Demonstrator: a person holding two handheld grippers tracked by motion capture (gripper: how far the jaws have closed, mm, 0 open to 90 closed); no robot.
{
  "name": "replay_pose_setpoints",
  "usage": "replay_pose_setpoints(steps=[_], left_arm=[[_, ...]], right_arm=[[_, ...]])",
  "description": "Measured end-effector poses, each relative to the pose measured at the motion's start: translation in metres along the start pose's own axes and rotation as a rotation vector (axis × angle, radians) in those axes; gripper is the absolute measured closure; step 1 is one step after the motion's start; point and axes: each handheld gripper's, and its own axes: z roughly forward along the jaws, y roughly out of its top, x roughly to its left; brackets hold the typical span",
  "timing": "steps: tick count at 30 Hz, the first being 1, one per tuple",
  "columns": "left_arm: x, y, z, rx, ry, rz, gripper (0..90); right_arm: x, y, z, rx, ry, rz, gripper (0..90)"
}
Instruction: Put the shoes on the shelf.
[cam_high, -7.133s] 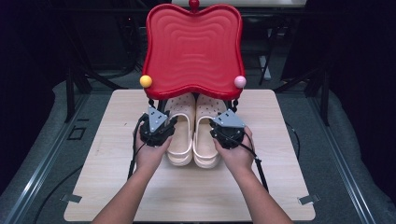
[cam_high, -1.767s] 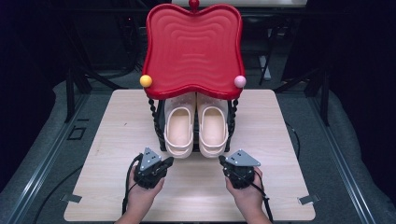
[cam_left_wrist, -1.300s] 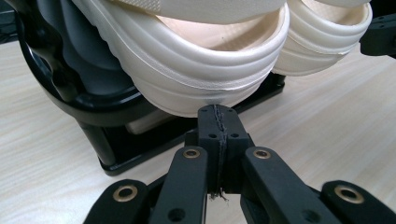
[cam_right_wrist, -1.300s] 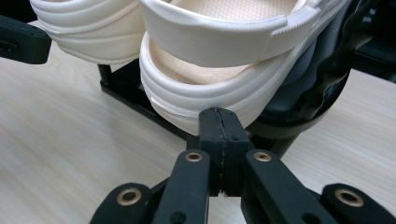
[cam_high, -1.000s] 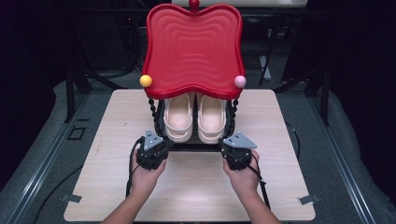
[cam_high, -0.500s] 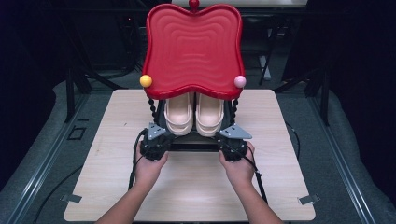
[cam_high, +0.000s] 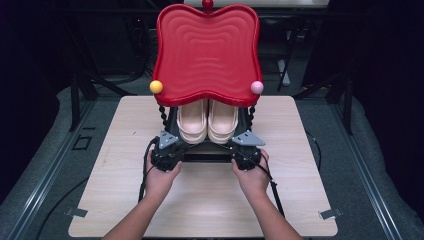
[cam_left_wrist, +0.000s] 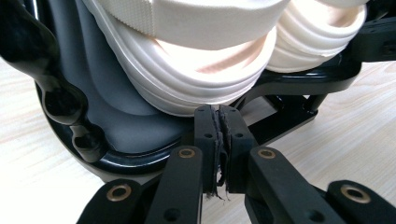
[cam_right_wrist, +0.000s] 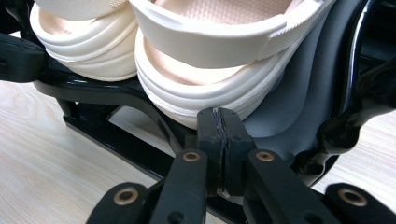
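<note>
Both clogs (cam_high: 207, 121) are parked on the rack's (cam_high: 205, 150) lower shelf; the left gripper (cam_left_wrist: 217, 122) and right gripper (cam_right_wrist: 218, 122), closed and empty, are set at their heels for pushing.

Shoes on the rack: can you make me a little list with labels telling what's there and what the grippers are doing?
shoes: two cream clogs, side by side, heels toward the person
rack: black shelf under a red tray
table: light wood
left gripper: jaws together, tips at the left clog's heel, nothing held
right gripper: jaws together, tips at the right clog's heel, nothing held
balls: yellow ball, pink ball at the tray's corners
</note>
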Motion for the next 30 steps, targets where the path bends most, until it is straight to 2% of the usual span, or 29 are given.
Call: replay_pose_setpoints(steps=[9,14,25,30], left_arm=[[0.0036,0.0023,0.0000,-0.010,-0.010,-0.020,87.4],[0.0030,0.0038,0.0013,-0.009,-0.006,-0.024,87.5],[0.0033,0.0027,-0.0001,-0.015,-0.005,-0.020,87.2],[0.0053,0.0028,-0.0035,-0.026,-0.005,-0.022,86.7]], right_arm=[[-0.0004,0.0003,0.0022,-0.015,-0.005,0.008,88.3],[-0.0015,0.0006,0.0033,-0.014,0.003,0.030,88.1],[-0.0019,-0.0014,-0.0002,-0.025,0.005,0.026,85.2],[-0.0022,-0.0011,-0.0050,-0.031,0.001,0.007,82.9]])
